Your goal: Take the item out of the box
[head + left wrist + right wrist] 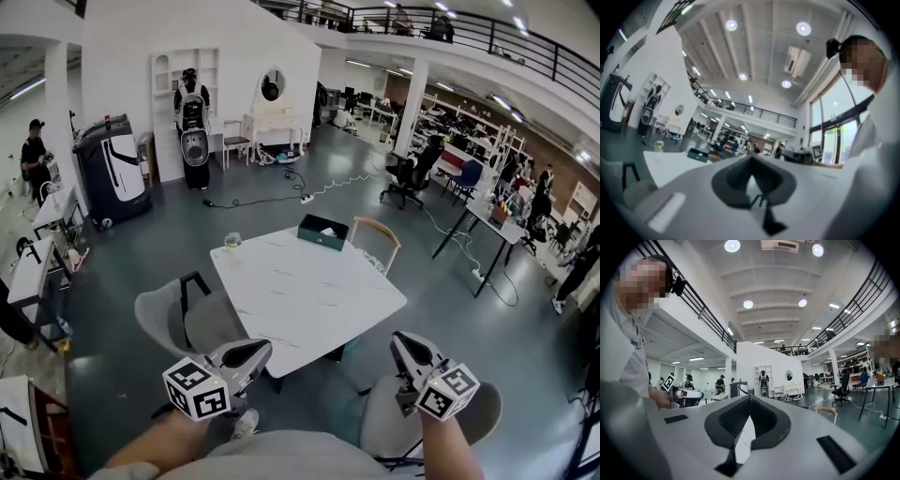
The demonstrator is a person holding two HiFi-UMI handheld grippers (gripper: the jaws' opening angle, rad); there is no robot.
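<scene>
A dark green box [322,232] lies at the far edge of the white table [300,300], with something pale showing in its open top. In the left gripper view the box [697,155] is small and far off. My left gripper [248,354] [751,159] hangs low by my body, short of the table's near left corner, jaws shut and empty. My right gripper [405,345] [749,399] is held off the table's near right corner, its jaws also shut on nothing. Both are well away from the box.
A glass [232,242] stands at the table's far left corner. A grey chair [183,319] sits at the table's left, a wooden-backed chair [375,239] at its far right, and another grey chair [384,422] under my right arm. People and office furniture stand farther off.
</scene>
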